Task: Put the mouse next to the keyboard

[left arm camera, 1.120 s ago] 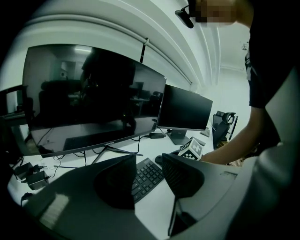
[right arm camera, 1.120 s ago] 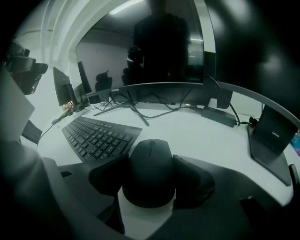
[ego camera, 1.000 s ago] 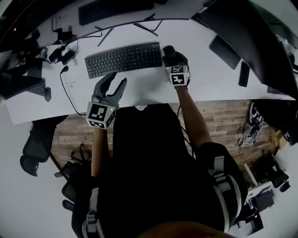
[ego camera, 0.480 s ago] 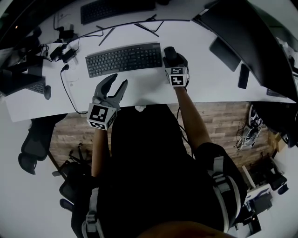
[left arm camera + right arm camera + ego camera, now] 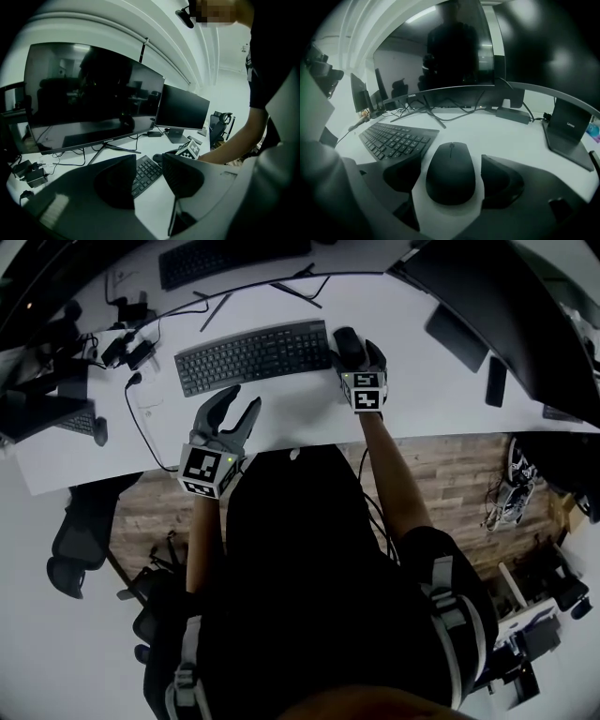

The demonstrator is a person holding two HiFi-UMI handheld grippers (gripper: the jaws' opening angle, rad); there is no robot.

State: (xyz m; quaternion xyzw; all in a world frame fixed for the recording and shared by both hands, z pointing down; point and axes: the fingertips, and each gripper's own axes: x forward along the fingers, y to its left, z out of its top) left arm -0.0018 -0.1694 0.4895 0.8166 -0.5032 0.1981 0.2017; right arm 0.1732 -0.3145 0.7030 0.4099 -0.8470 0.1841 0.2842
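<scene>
Bench [image 5: 300,401]: white and long; wooden-plank floor [image 5: 450,474] below its near edge.
Curved monitor [image 5: 93,93]: dark screen on a V-legged stand, cables trailing beneath it.
Second monitor [image 5: 183,108]: smaller and dark, to the right of the curved one.
Far keyboard [image 5: 234,259]: black, at the top of the head view.
Power adapters [image 5: 127,348]: clustered at the bench's left end, with a black cable [image 5: 136,427] looping nearby.
Phone [image 5: 495,381]: dark slab lying at the bench's right.
Office chair [image 5: 80,540]: black, at the lower left.

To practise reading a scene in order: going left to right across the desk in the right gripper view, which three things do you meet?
keyboard → mouse → black stand
</scene>
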